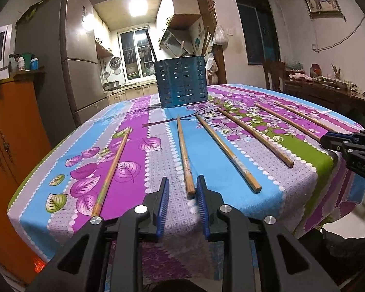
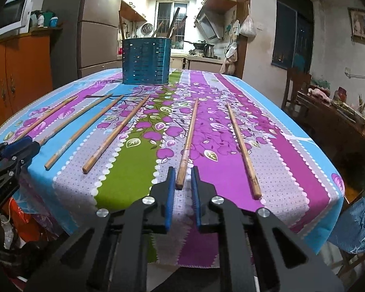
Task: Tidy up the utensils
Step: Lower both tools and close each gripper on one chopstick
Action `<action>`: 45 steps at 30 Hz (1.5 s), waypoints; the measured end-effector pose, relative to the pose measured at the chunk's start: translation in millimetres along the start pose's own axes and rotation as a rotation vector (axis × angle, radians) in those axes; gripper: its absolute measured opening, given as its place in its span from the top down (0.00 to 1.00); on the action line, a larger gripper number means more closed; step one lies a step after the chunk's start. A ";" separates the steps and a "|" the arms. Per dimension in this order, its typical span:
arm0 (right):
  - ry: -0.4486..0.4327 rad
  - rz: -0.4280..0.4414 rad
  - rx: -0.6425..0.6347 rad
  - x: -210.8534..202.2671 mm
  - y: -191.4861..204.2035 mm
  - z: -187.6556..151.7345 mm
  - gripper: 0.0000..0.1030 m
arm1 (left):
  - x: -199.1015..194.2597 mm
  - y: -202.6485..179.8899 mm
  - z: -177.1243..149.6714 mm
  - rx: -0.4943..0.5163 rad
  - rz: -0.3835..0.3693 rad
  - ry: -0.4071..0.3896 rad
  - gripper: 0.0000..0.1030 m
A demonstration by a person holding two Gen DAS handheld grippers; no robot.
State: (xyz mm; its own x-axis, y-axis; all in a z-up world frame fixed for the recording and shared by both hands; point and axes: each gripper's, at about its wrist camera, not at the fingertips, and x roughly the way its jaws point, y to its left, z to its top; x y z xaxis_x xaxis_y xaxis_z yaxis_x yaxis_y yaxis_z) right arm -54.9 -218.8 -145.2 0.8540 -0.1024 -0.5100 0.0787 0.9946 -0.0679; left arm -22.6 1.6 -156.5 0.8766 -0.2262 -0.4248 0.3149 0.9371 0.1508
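Observation:
Several wooden chopsticks lie spread on the flowered tablecloth (image 1: 158, 160). A blue perforated utensil holder (image 1: 182, 81) stands at the far end with a few sticks in it; it also shows in the right wrist view (image 2: 146, 60). My left gripper (image 1: 182, 182) is open, its blue pads on either side of the near end of one chopstick (image 1: 185, 155). My right gripper (image 2: 183, 172) is open around the near end of another chopstick (image 2: 188, 141). Neither touches its stick that I can see. The right gripper shows at the right edge of the left wrist view (image 1: 333, 141).
The table edge runs just in front of both grippers. An orange cabinet (image 1: 9, 131) and a fridge (image 1: 60, 56) stand at left. A wooden chair (image 2: 296, 85) and a cluttered side table (image 2: 340, 112) stand at right. More chopsticks lie between and beside the grippers.

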 end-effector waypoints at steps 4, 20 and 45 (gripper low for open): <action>-0.007 0.014 0.035 1.7 -3.0 -0.8 0.92 | 0.9 -1.7 0.1 0.007 -0.010 -0.003 0.83; -0.042 0.029 0.078 -1.5 -6.3 -6.4 0.95 | 0.3 -3.2 -0.3 -0.014 -0.014 -0.010 0.92; -0.194 0.025 -0.042 -58.8 -7.2 36.6 0.95 | -36.3 18.6 31.0 -0.010 0.032 -0.068 0.93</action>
State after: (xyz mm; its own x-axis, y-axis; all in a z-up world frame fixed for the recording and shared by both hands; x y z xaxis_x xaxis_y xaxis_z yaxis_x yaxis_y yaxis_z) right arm -86.8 -219.3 -83.3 0.9390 -0.0683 -0.3372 0.0382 0.9947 -0.0952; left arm -37.3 19.0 -110.6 0.9089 -0.2137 -0.3580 0.2834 0.9465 0.1545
